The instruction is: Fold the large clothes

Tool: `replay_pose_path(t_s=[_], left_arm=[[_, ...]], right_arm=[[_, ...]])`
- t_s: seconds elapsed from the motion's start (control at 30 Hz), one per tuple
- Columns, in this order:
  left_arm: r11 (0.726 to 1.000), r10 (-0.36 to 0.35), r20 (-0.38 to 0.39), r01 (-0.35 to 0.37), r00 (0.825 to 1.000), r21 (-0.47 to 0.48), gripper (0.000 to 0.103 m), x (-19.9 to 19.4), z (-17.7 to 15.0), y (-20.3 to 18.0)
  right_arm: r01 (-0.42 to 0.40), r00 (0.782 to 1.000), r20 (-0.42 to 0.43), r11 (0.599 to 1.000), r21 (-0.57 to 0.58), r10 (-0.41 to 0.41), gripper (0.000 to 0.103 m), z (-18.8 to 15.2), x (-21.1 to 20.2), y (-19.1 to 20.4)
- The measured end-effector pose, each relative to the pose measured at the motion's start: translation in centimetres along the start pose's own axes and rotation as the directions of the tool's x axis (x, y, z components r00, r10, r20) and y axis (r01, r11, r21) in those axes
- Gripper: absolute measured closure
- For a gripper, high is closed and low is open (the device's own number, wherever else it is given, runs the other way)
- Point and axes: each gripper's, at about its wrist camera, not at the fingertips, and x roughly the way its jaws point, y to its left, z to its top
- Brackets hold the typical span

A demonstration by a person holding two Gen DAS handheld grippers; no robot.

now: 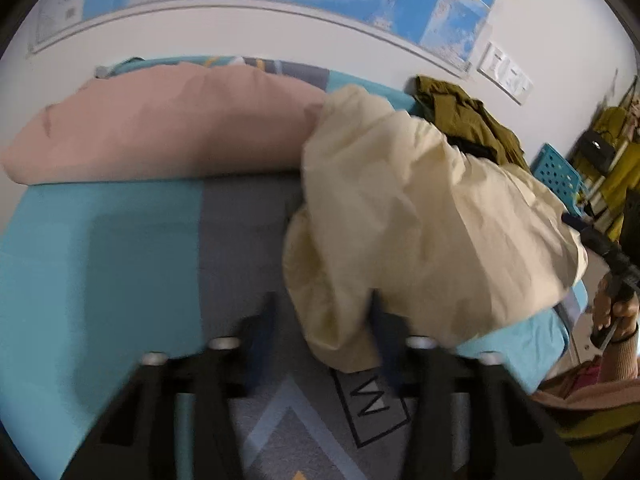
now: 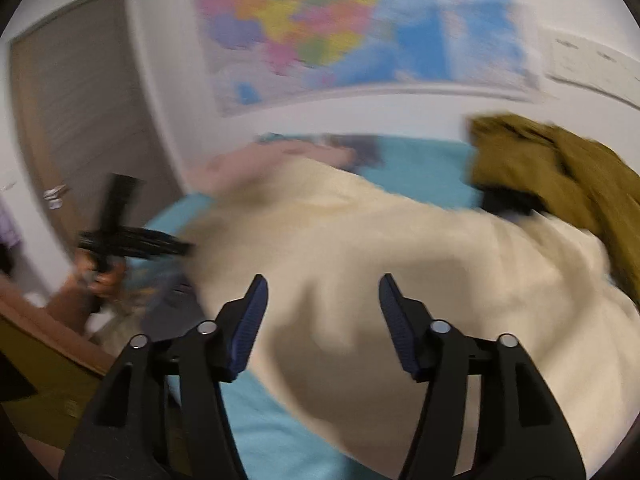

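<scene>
A large cream garment point(image 1: 420, 208) lies crumpled on the teal and grey bed sheet point(image 1: 120, 248). In the left wrist view my left gripper point(image 1: 322, 320) is low over the sheet at the garment's near edge. A lobe of the cloth hangs between its blurred fingers and laps over the right finger point(image 1: 380, 332); the left finger point(image 1: 262, 328) stands clear of it, so the jaws are open. In the right wrist view my right gripper point(image 2: 324, 300) hovers open above the cream garment point(image 2: 380, 248), gripping nothing. Each gripper appears at the edge of the other's view, held in a hand point(image 1: 616, 312).
A pink rolled quilt or pillow point(image 1: 160, 128) lies along the wall at the bed's head. An olive green garment point(image 2: 560, 172) is heaped at the far right by the wall. A blue perforated basket point(image 1: 556, 176) stands past the bed, and a door point(image 2: 80, 120) is at left.
</scene>
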Motion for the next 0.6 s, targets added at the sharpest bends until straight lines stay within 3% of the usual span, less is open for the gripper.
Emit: replay_pose_path(t_s=[0.1,0.13,0.23,0.3,0.37,0.4,0.53,0.6], left_arm=[[1.000,0.014,0.022,-0.013,1.000,-0.023,0.092,-0.4,0.4,0.2],[0.999,0.023,0.036,-0.022,0.999,-0.036,0.092,-1.0,0.6,0.6],[0.991,-0.043,0.094,0.054,0.995,-0.119,0.093,-2.9,1.2,2.8],[0.994,-0.026,0.050,0.031,0.998,-0.106,0.093,-1.9,0.8,3.1],[0.996,0.034,-0.006,-0.034,0.999,-0.076,0.089,-0.5,0.4,2.4],[0.997,0.042,0.002,-0.042,0.999,-0.070,0.089,-0.6,0.4,2.3],[0.996,0.078,0.112,-0.073,0.991,-0.048,0.065,-2.9,1.1,1.1],[0.994,0.113,0.149,-0.114,0.982,-0.001,0.060,-3.9,1.5,-0.1]], right_arm=[[-0.055,0.997,-0.064,0.994,-0.092,0.049,0.046,0.5,3.1,2.7],[-0.059,0.994,-0.094,0.991,-0.123,0.047,0.046,0.4,4.3,3.5],[-0.076,0.982,-0.186,0.976,-0.204,0.037,0.047,-0.7,7.3,4.7],[-0.075,0.976,-0.215,0.974,-0.214,0.028,0.048,-1.8,8.2,4.5],[-0.075,0.975,-0.219,0.975,-0.211,0.028,0.054,-2.1,8.1,4.2],[-0.070,0.974,-0.225,0.972,-0.223,0.019,0.059,-2.2,8.0,4.3],[-0.093,0.968,-0.246,0.979,-0.180,0.046,0.063,-1.9,7.2,3.7],[-0.092,0.978,-0.198,0.984,-0.154,0.061,0.063,-1.2,5.1,3.5]])
